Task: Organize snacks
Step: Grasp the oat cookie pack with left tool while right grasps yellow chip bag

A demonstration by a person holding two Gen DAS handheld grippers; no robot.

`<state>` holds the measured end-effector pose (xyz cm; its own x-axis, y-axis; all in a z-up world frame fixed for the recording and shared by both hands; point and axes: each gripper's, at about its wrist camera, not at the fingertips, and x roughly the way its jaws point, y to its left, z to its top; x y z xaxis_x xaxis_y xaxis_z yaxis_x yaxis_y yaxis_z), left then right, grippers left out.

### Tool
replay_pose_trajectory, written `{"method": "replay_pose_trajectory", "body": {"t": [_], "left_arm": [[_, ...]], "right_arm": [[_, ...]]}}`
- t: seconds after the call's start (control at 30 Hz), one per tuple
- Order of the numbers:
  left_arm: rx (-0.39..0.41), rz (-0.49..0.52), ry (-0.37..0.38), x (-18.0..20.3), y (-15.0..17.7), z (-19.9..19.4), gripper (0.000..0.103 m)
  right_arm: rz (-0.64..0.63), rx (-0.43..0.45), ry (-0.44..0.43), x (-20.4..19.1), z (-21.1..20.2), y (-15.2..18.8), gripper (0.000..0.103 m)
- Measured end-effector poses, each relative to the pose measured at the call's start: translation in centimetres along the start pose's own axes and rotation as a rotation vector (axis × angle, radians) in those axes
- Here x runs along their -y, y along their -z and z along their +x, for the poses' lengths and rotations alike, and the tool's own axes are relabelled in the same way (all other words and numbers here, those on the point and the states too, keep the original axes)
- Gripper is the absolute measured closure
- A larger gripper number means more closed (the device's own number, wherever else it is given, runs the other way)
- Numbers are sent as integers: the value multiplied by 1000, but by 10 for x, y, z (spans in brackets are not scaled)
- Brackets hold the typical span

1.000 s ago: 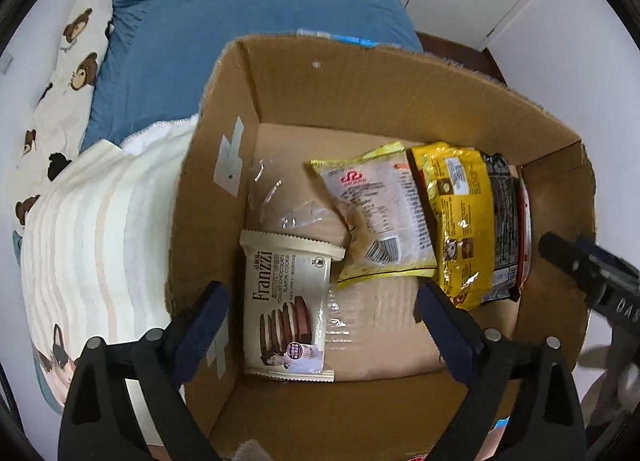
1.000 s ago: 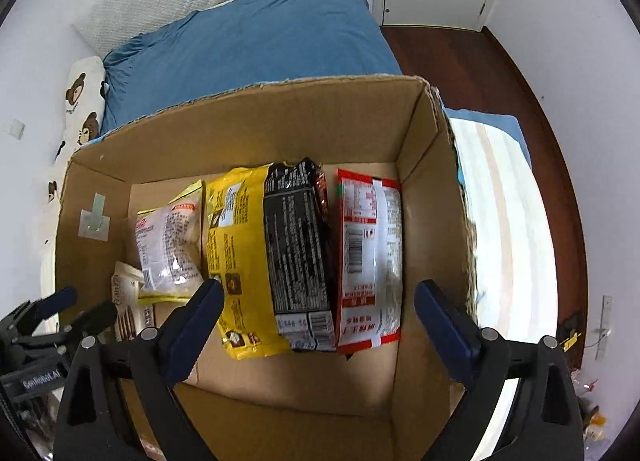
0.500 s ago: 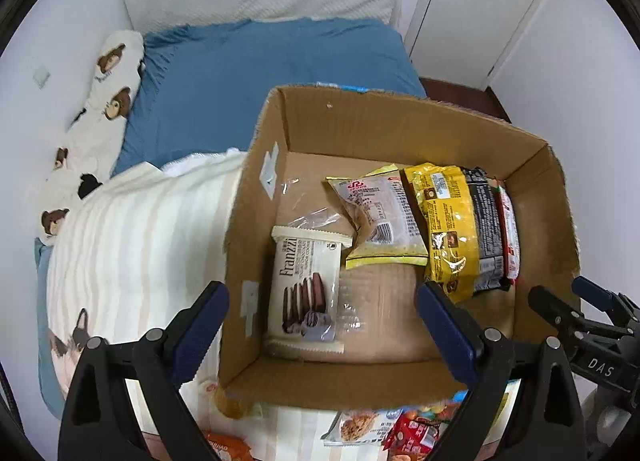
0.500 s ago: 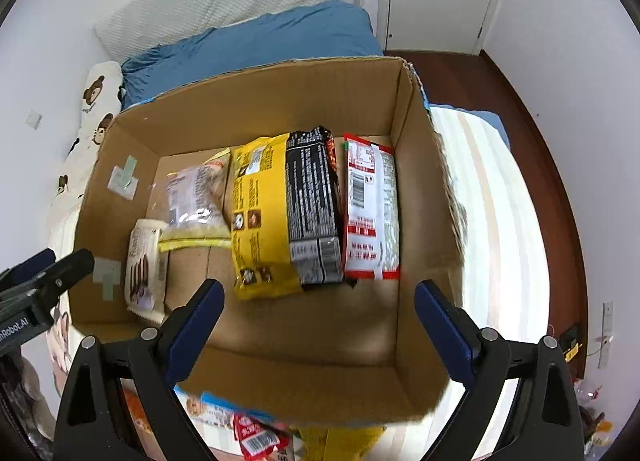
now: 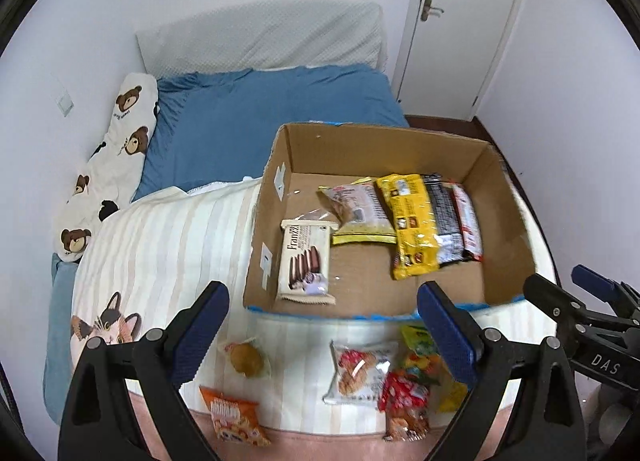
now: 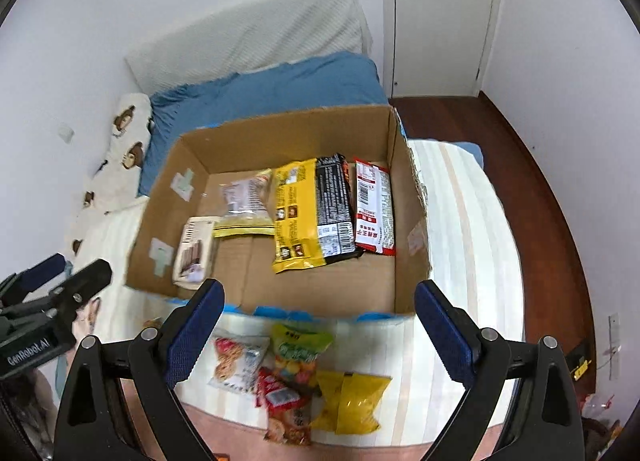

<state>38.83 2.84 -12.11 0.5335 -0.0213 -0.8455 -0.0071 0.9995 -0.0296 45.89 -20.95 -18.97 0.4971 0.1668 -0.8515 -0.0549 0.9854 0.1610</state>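
An open cardboard box [image 5: 496, 197] [image 6: 280, 133] sits on the bed. Inside lie a white Franzzi cookie pack [image 5: 306, 261], a clear-and-yellow pack [image 5: 360, 213], a yellow pack [image 5: 408, 221] [image 6: 296, 213], a black pack [image 6: 334, 205] and a red-and-white pack [image 6: 374, 205]. In front of the box lie loose snacks: a round bun [image 5: 246, 357], an orange bag [image 5: 234, 421], a cookie bag [image 5: 358, 369] [image 6: 236, 361], a green candy bag [image 6: 300, 349], a red pack [image 6: 284, 405] and a yellow bag [image 6: 352, 401]. My left gripper [image 5: 324, 329] and right gripper [image 6: 318, 325] are open and empty, above the loose snacks.
A striped cat-print blanket [image 5: 160, 245] covers the bed under the box. A blue sheet [image 5: 260, 113] and a bear-print pillow [image 5: 116, 157] lie beyond. A white door [image 6: 440, 13] and wooden floor [image 6: 520, 165] are at the right.
Both grippers have pulled back and up from over the box. The loose snacks in front of the box have come into view. Both stayed open.
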Motion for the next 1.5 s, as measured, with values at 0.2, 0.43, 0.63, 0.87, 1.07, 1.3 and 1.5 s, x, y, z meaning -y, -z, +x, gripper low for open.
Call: {"method": "replay_pose_trajectory", "body": {"t": [0.2,0.43,0.63,0.87,1.07,1.3,1.5], "left_arm": [[26,12,29,7,30,-27,7],[-97,-10,26,7,74,21,7],[-295,70,33,30,92,111,7],[-444,127,41,57,100,186,9],[-448,127,33,52,107,197,51],[-430,44,-17,13,133,167,51],[-464,-7,-23,-1,193,132,51]], "right_arm": [[30,-8,-52,1,-26,34,5],[127,-165,-59,36,27,88,6],[197,-296,-48,55,93,117,21],[260,-411,-50,66,145,143,32],[239,-397,-29,73,141,150,51],[234,-420,-38,89,117,175,52],[245,-472,-73,88,99,225,52]]}}
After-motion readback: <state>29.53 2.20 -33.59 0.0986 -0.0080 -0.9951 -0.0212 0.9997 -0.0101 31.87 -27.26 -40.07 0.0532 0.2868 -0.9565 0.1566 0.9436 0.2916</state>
